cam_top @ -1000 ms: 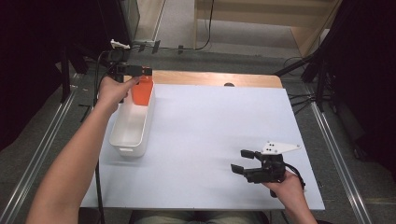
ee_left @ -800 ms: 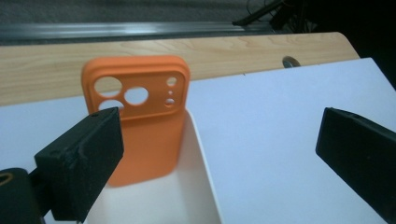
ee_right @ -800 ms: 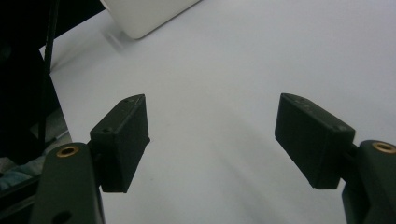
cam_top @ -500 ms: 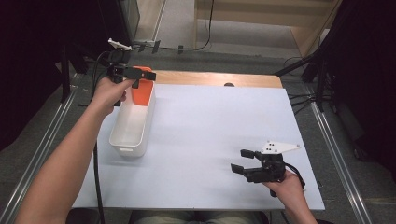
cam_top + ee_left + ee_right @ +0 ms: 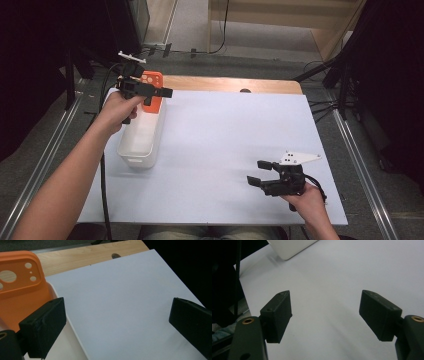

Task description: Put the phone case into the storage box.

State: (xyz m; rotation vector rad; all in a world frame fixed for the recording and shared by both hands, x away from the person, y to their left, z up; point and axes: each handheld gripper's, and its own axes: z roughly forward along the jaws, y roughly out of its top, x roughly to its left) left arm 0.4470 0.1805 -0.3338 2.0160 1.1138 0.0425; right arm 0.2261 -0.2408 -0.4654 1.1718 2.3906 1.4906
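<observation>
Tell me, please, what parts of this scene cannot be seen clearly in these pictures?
- Orange plastic phone case: in the high view the left tongs cover its lower part; in the left gripper view the picture edge cuts it off.
- White plastic rectangular bin: its inside under the left hand is hidden in the high view.
- Dark round mark on the wooden table edge: too small to identify.

- The white table top (image 5: 225, 150) is evenly lit from above; the surroundings are left in near darkness.
- Soft, faint shadows are cast under the right gripper (image 5: 261, 174).
- In both gripper views the black jaws are rendered soft and slightly blurred.
- No glare is seen; the orange phone case (image 5: 20, 290) is brightly saturated.
</observation>
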